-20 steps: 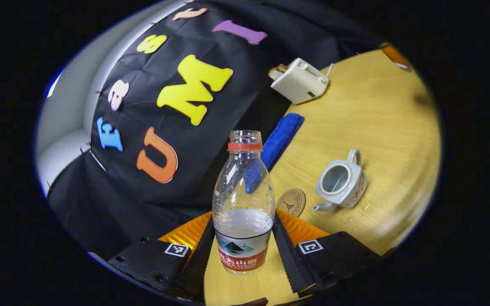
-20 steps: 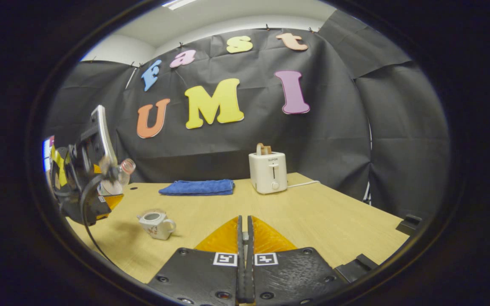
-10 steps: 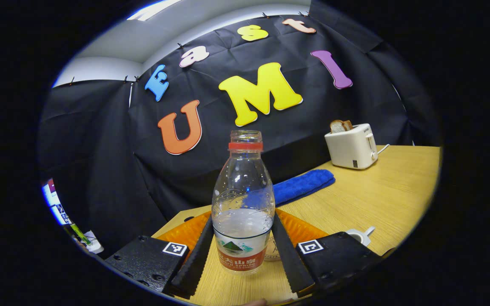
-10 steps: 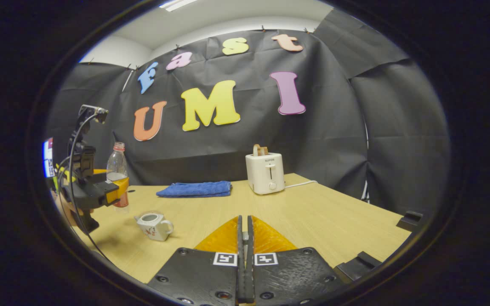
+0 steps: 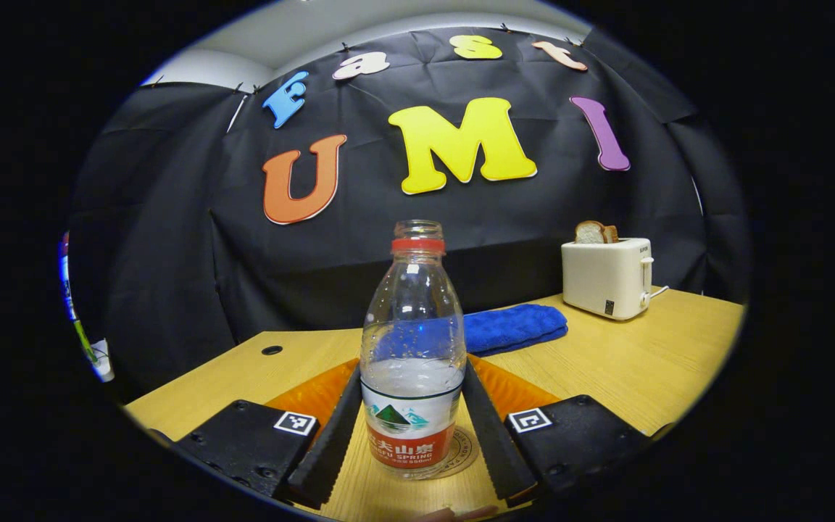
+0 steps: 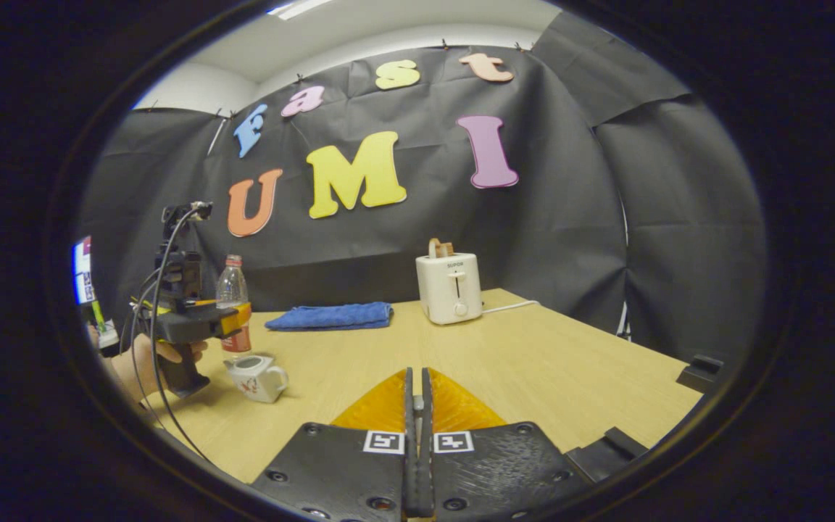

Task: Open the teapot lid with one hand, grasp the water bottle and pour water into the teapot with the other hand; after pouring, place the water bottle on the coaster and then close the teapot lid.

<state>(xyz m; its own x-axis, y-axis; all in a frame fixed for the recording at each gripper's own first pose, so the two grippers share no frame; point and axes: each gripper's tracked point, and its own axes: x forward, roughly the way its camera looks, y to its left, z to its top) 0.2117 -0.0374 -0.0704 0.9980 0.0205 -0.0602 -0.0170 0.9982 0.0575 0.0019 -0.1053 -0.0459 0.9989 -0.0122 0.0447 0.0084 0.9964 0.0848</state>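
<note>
My left gripper (image 5: 412,435) is shut on the clear water bottle (image 5: 413,341), which stands upright, uncapped and about a third full. Its base sits on or just over the round coaster (image 5: 462,451); I cannot tell whether they touch. From the right gripper view, the left gripper (image 6: 233,322) holds the bottle (image 6: 232,284) just behind the white teapot (image 6: 256,377), whose top is open. My right gripper (image 6: 417,406) hovers over the table with its fingers closed to a thin slit. The teapot lid is pinched there, mostly hidden.
A folded blue towel (image 5: 512,326) lies at the back of the wooden table (image 6: 533,362). To its right stands a white toaster (image 6: 451,288) holding bread. A hand (image 6: 160,355) grips the left gripper's handle at the table's left edge.
The left gripper swung the bottle from tilted over the teapot back to upright and lowered it onto the coaster spot. The right gripper stayed put.
</note>
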